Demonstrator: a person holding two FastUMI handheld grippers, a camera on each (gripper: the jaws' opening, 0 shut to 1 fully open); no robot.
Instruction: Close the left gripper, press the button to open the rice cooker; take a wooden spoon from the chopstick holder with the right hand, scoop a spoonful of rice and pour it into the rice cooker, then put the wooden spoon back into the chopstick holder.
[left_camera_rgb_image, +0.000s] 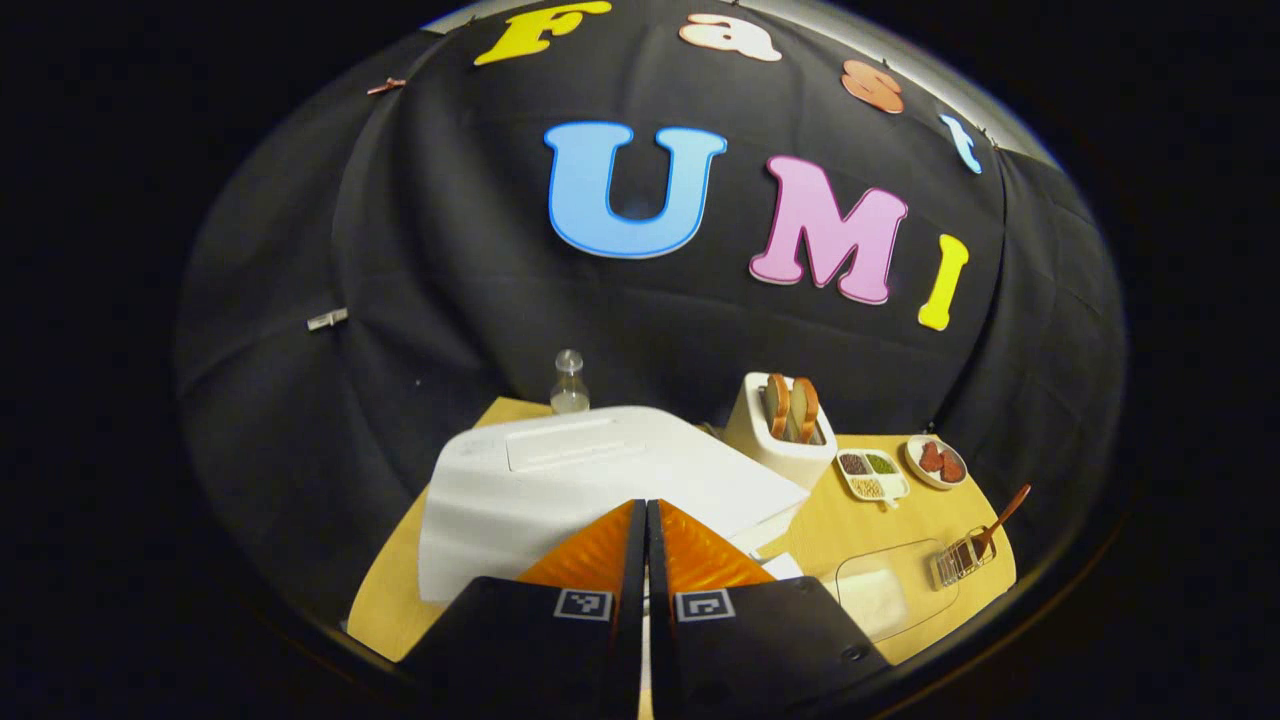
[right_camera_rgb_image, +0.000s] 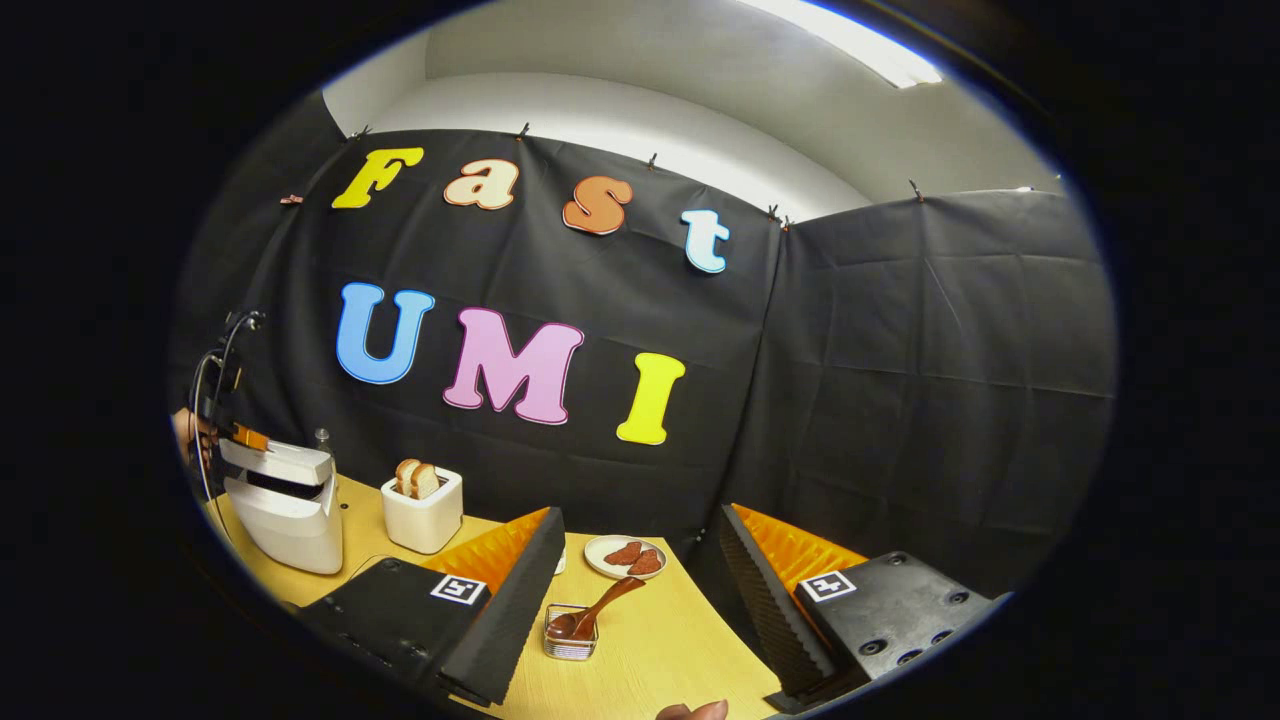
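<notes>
With the left tool (left_camera_rgb_image: 646, 520) pinched narrow above the rice cooker (left_camera_rgb_image: 560, 490), its button should be pressed squarely; the right tool (right_camera_rgb_image: 640, 560) is spread wide.

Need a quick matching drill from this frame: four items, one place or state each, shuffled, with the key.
Items:
1. left tongs
2. right tongs
3. wooden spoon
4. bread slices

Place or state:
A. standing in the white toaster
B. open, above the table, the wire chopstick holder between the fingers in the right gripper view
C. shut, over the white rice cooker
D. leaning in the wire chopstick holder

Pairs: 1-C, 2-B, 3-D, 4-A
</notes>
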